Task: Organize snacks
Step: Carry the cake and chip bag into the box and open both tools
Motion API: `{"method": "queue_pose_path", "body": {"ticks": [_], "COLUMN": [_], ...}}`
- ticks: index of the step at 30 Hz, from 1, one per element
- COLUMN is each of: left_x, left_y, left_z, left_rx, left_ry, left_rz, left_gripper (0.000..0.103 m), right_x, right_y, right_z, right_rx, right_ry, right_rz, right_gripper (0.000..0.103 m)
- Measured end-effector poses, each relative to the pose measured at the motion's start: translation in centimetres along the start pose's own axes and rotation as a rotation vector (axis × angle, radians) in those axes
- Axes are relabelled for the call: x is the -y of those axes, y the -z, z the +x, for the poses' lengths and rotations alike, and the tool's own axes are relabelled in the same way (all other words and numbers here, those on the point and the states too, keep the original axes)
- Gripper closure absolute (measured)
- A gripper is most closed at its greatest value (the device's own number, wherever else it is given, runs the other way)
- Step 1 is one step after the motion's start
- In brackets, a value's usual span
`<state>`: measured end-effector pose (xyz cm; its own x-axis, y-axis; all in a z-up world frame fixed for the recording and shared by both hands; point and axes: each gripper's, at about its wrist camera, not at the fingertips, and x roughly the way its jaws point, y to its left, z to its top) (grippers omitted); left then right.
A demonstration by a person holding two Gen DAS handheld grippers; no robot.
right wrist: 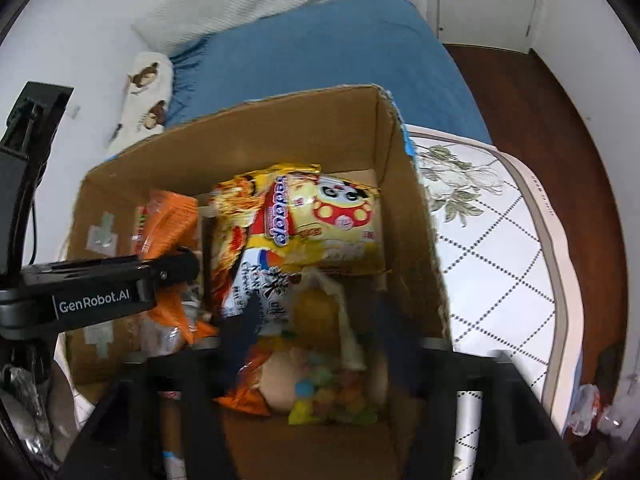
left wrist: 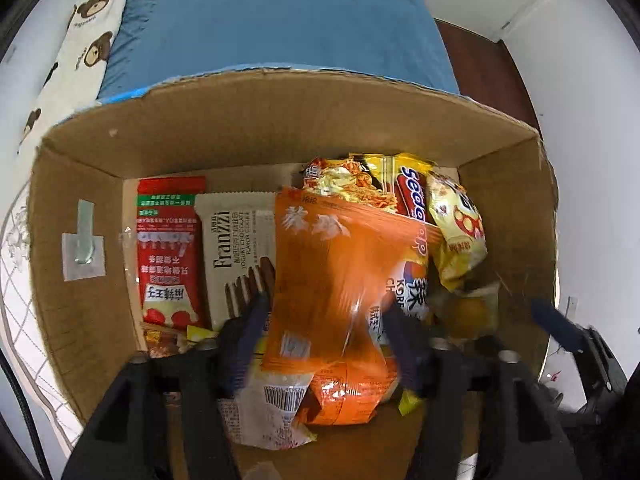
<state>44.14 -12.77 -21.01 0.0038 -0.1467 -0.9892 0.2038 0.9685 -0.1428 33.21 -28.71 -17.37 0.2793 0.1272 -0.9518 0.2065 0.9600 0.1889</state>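
Left wrist view alone: Franzzi cookie pack (left wrist: 236, 256) inside cardboard box (left wrist: 280, 120)

A cardboard box (right wrist: 304, 132) sits on the quilted mattress (right wrist: 500, 264).

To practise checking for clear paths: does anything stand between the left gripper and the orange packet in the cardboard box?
Nothing visible does. The orange packet sits directly between the fingers of the left gripper, already inside the cardboard box. The Franzzi cookie pack lies beside it, not in the way.
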Motion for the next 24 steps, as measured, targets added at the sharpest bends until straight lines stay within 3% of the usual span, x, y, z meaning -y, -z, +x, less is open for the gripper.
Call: {"method": "queue_pose_path", "body": {"ticks": [1, 2, 12, 24], "left_x": [-0.1, -0.1, -1.2, -2.2], "left_y": [0.0, 0.0, 2.7, 7.9], "left_z": [0.0, 0.0, -1.4, -4.6], "left_rx": [0.007, 0.001, 0.048, 0.141], "left_ry": [-0.007, -0.020, -0.050, -0.080], "left_rz": [0.001, 0.002, -0.021, -0.038], "left_gripper": [0.012, 0.009, 0.009, 0.009], "right_x": [0.1, 0.1, -1.2, -2.1], "right_y": [0.1, -0.1, 0.4, 3.0], "right_z": [0.1, 0.3, 0.6, -2.8], "right_rx": [-0.005, -0.010, -0.026, 0.031], "right_ry": [0.006, 0.005, 0.048, 0.058], "right_rz": [0.002, 0.005, -0.056, -0.087], "right_gripper": [0.004, 0.004, 0.004, 0.004]}}
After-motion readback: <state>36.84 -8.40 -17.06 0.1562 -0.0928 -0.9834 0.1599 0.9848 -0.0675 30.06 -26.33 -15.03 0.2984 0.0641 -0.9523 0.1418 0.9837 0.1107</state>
